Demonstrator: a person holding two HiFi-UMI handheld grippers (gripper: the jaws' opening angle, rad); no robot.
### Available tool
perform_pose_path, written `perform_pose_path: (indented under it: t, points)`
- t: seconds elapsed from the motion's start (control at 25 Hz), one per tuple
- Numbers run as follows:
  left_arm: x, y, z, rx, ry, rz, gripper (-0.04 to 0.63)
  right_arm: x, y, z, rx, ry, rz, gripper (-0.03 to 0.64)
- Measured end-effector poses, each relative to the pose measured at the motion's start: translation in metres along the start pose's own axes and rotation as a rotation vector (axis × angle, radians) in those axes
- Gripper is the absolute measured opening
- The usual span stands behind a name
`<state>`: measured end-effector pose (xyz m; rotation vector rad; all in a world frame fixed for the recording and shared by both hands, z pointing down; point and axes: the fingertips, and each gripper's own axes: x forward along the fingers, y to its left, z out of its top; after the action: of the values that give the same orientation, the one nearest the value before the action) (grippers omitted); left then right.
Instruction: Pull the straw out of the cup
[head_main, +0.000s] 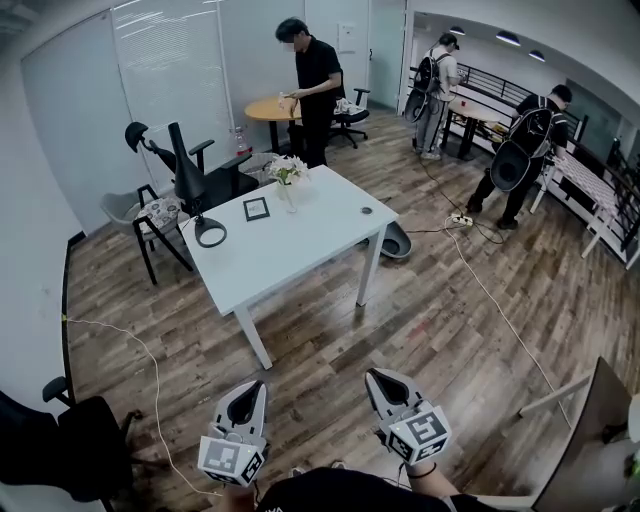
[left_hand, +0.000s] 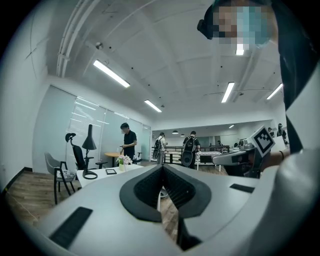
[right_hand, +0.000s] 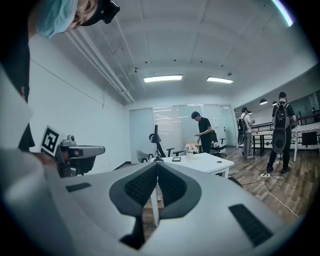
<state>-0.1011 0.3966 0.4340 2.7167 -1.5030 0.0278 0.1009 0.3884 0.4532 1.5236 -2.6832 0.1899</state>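
No cup or straw shows in any view. My left gripper (head_main: 256, 388) and right gripper (head_main: 374, 376) hang side by side over the wooden floor, close to my body, both pointing level toward a white table (head_main: 300, 250) some way ahead. In the left gripper view the jaws (left_hand: 162, 168) meet at their tips with nothing between them. The right gripper view shows the same: the jaws (right_hand: 157, 164) are shut and empty. Each gripper also shows in the other's view, the right gripper (left_hand: 248, 156) and the left gripper (right_hand: 76, 152).
On the table stand a vase of flowers (head_main: 287, 176), a small picture frame (head_main: 256, 208), a black desk lamp (head_main: 190, 185) and a small dark object (head_main: 366, 210). Chairs (head_main: 150, 215) sit beyond its left end. Three people stand at the back. A cable (head_main: 500, 300) runs across the floor at right.
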Motion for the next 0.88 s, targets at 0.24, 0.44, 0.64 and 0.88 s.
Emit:
perform_pose_path:
  t: [0.24, 0.44, 0.64, 0.88]
  points:
    - [0.01, -0.013, -0.002, 0.0, 0.0, 0.02, 0.011, -0.003, -0.015, -0.003, -0.004, 0.012, 0.028, 0.017]
    - [0.019, -0.021, -0.002, 0.018, -0.001, 0.042, 0.011, -0.002, -0.028, -0.007, -0.007, 0.02, 0.056, 0.017]
    - [0.022, -0.021, -0.008, 0.014, 0.012, 0.065, 0.011, 0.003, -0.037, -0.009, 0.0, 0.021, 0.072, 0.017]
    - [0.036, -0.003, -0.011, 0.008, 0.02, 0.069, 0.011, 0.024, -0.044, -0.012, 0.01, 0.033, 0.072, 0.017]
